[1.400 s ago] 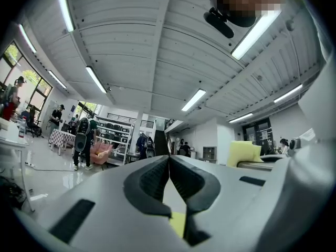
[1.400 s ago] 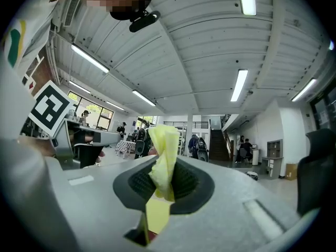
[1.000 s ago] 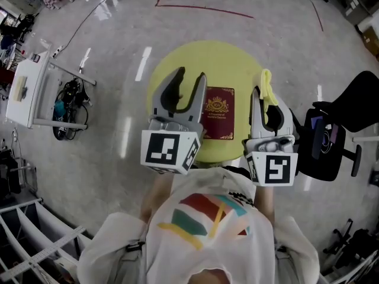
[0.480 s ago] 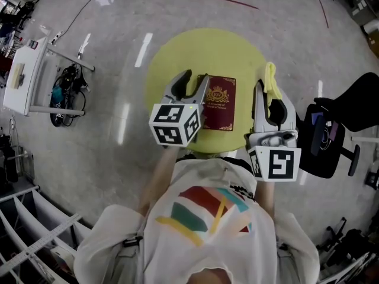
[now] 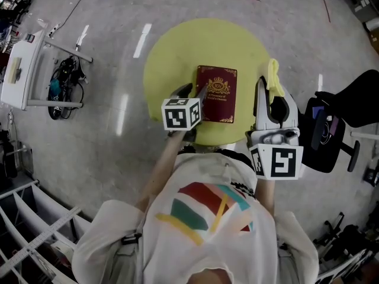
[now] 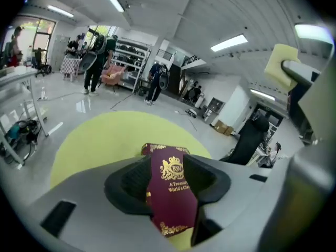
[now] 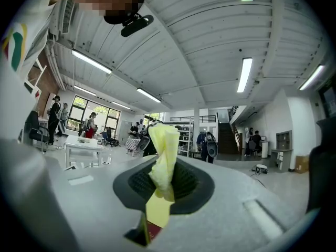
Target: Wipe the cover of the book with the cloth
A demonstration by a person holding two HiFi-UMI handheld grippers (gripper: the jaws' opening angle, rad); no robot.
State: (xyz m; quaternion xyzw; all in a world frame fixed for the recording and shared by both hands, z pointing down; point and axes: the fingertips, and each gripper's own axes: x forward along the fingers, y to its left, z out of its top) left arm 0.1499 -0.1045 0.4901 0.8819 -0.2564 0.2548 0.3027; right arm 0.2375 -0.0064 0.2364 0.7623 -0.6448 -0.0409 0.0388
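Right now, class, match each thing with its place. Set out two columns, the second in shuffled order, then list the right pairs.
Things:
1 book
2 cloth
3 chair

Places:
A pinched in the right gripper
B beside the round table, on the person's right
C lying flat on the table

Pairs: 1-C; 2-A; 3-B

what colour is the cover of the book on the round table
The book is dark maroon with a gold crest, lettering and corner trim; it shows best in the left gripper view.

Maroon book (image 5: 217,93) with gold crest, yellow cloth (image 5: 273,76), yellow table (image 5: 172,58)
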